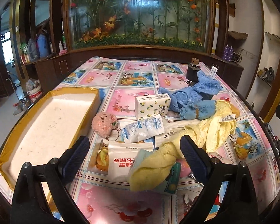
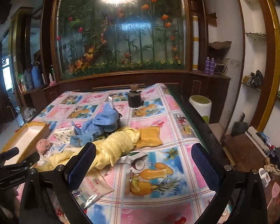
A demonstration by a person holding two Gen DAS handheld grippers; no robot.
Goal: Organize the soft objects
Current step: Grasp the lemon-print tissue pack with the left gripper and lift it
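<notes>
Left wrist view looks down on a table (image 1: 140,205) covered with a pink and blue fruit-print cloth, where the left gripper (image 1: 135,154) hangs with its two dark fingers spread wide and nothing between the pads. Beneath it lies a crumpled yellow towel (image 1: 153,169), draped partly over a white packet with red lettering (image 1: 121,163) and trailing right toward the table's edge. Just beyond sit a white desiccant pouch (image 1: 143,129), a lemon-print tissue pack (image 1: 152,106) and a pink plush toy (image 1: 105,124), the toy near the corner of a shallow yellow-walled box (image 1: 15,130) with a white floor, which holds nothing. A blue towel (image 1: 194,98) is heaped behind the tissue pack, touching the yellow one. A small dark jar with a cork-coloured top (image 1: 193,71) stands farther back. Right wrist view shows the right gripper (image 2: 141,166), also spread wide and holding nothing, poised above bare cloth printed with a pineapple drink. Its left finger (image 2: 83,165) sits in front of the yellow towel, rolled long here, with an orange-yellow pouch (image 2: 149,136) touching its far end. A clear plastic sachet (image 2: 92,192) lies below that finger. Behind the table rises a glass panel of artificial flowers and bamboo (image 2: 121,33).
</notes>
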